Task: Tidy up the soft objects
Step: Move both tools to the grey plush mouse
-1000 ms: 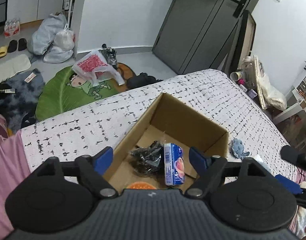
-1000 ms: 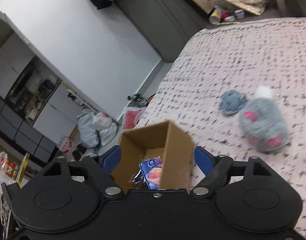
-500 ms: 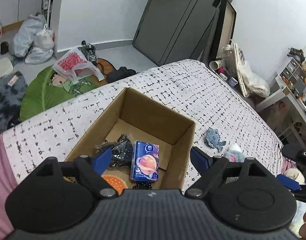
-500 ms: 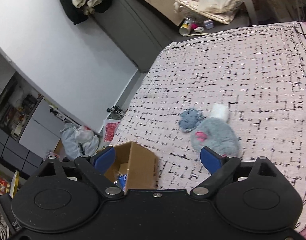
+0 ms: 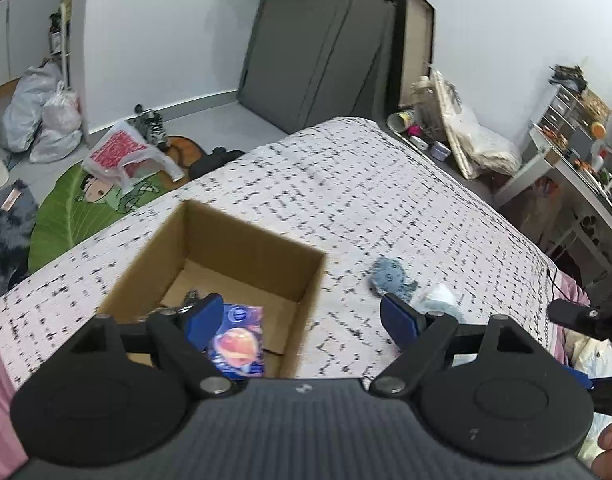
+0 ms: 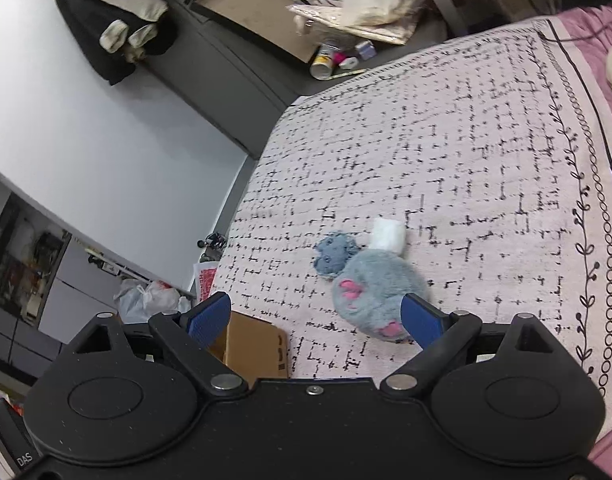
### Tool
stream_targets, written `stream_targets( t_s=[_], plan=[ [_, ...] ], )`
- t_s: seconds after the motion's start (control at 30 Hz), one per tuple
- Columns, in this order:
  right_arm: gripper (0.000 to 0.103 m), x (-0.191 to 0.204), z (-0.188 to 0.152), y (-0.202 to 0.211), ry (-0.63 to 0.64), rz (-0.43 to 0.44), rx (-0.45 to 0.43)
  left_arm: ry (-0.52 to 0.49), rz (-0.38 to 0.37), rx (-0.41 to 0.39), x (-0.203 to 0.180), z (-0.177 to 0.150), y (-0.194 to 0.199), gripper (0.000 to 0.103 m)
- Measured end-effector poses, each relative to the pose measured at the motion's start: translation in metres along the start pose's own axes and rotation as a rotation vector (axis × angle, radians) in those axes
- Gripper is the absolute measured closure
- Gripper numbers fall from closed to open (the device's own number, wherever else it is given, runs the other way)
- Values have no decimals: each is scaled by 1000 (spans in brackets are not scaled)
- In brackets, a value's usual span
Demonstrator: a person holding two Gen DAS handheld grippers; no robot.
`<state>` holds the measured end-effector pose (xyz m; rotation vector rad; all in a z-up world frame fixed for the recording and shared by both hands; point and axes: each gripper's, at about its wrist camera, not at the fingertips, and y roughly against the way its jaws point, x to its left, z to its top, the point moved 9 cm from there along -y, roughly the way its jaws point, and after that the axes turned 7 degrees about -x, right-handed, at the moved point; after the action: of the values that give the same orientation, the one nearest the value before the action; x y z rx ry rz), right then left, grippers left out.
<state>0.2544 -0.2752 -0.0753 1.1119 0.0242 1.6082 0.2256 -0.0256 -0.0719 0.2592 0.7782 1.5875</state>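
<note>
A: What lies under the left gripper (image 5: 302, 314)?
B: Its blue pads stand wide apart, nothing between them, above a cardboard box (image 5: 246, 240) on the patterned bed cover (image 5: 386, 200).
A: And inside the box?
B: A blue packet (image 5: 238, 340). A small blue plush (image 5: 390, 280) lies just beside the box.

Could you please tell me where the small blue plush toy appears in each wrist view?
Left wrist: blue toy right of centre, on the bed, right of the box.
Right wrist: centre, touching the grey plush.
Shared landmark: the box, bottom left in the right view.
</note>
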Motion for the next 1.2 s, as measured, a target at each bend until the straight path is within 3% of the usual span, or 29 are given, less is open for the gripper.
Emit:
stream_targets(
  t_s=[0.3, 0.87, 1.2],
  plan=[
    [12, -16, -2, -8, -45, 9, 27, -39, -39, 35, -45, -6, -23, 19],
    [32, -50, 0, -38, -174, -7, 68, 37, -64, 127, -88, -21, -78, 24],
    [46, -58, -7, -67, -187, -9, 98, 111, -159, 168, -94, -43, -110, 48]
  ],
)
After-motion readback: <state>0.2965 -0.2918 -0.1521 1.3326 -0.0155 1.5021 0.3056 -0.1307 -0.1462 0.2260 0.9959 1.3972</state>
